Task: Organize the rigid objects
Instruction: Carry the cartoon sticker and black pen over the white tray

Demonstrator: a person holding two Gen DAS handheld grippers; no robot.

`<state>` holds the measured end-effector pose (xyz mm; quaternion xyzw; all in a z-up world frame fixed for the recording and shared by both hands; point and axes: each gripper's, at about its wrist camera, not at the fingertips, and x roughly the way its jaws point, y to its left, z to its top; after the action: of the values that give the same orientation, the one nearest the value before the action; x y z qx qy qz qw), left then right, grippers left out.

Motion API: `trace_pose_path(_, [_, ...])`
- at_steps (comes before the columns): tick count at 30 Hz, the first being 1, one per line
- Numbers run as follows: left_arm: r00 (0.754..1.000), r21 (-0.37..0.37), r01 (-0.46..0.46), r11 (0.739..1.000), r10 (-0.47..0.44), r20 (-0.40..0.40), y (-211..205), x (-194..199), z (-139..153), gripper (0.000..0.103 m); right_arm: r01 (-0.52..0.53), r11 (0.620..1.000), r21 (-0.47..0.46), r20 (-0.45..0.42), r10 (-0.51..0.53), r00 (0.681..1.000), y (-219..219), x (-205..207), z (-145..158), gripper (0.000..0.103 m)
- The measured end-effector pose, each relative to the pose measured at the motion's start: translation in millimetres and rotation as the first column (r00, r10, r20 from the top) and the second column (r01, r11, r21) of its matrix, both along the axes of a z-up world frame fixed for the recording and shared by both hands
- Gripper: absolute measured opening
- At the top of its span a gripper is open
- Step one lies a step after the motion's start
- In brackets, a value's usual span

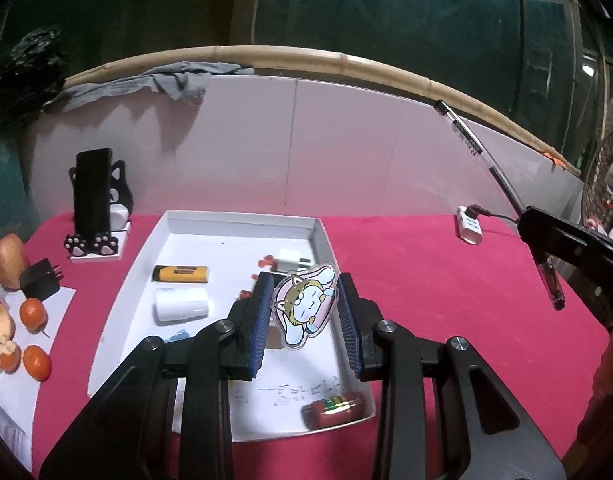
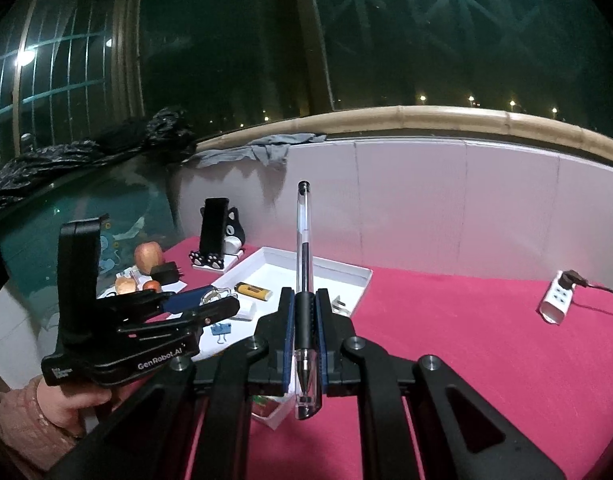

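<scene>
My left gripper [image 1: 305,310] is shut on a clear acrylic cartoon charm [image 1: 304,309] and holds it above the white tray [image 1: 242,217]. The tray holds a yellow lighter [image 1: 180,273], a white cylinder [image 1: 181,305], a white plug adapter [image 1: 289,261], a blue binder clip [image 1: 179,336] and a red-green object [image 1: 333,407]. My right gripper [image 2: 305,322] is shut on a clear black-ink pen [image 2: 304,264], upright, over the tray's right edge. In the left wrist view the right gripper [image 1: 540,236] and the pen [image 1: 472,148] are at the right.
A phone on a black cat stand [image 1: 96,208] is behind the tray's left. A black charger [image 1: 40,278], oranges [image 1: 33,314] and an apple [image 1: 8,260] lie on the left. A white power strip [image 1: 469,226] with cable sits on the red cloth [image 1: 446,300] at the right.
</scene>
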<state>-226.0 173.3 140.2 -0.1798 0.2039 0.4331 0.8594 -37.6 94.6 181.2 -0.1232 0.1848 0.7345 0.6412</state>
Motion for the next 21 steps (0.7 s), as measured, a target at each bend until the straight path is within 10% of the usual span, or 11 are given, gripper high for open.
trace_pose_path(21, [0.993,-0.022,-0.114,0.993,0.114,0.015,36.1,-54.5,-8.0,0.032,-0.071,0.996,-0.046,0.016,0.072,0.997,42.9,-47.5,-0.6,0.008])
